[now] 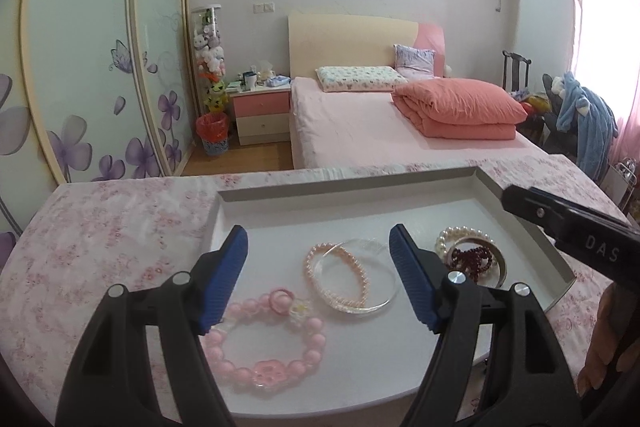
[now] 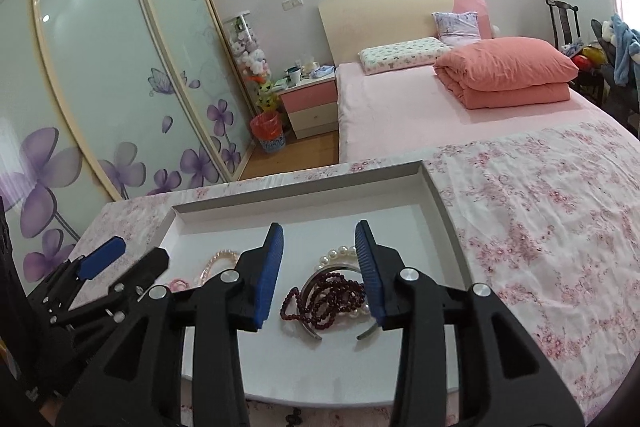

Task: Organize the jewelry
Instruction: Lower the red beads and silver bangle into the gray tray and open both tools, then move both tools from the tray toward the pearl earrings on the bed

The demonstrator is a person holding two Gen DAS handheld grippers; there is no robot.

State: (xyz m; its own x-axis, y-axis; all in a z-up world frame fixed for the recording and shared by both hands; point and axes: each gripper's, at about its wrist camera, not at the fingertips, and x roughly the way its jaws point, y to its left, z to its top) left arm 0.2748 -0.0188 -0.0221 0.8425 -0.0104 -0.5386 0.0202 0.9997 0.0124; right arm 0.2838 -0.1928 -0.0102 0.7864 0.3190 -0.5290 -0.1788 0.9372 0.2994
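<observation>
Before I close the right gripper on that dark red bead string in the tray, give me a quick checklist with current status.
1. Right gripper open: ok.
2. Dark red bead string lies between its fingers: ok.
3. String free of other jewelry: not ok, it lies tangled on the metal bangle and the white pearl bracelet.
4. Fingers low enough to grasp: cannot tell.
5. Left gripper open and off to the side, over the pink bracelets: ok.
6. Tray flat on the table: ok.

- Tray (image 1: 520, 205): white.
- Cloth (image 2: 540, 211): white, pink floral print.
- Beads (image 2: 320, 301): dark red.
- Pearls (image 1: 460, 233): white.
- Bracelet (image 1: 264, 343): pink.
- Pads (image 1: 224, 279): blue, ribbed.
- Quilt (image 1: 460, 107): salmon.
- Wardrobe (image 2: 100, 87): pale green, purple flowers.
</observation>
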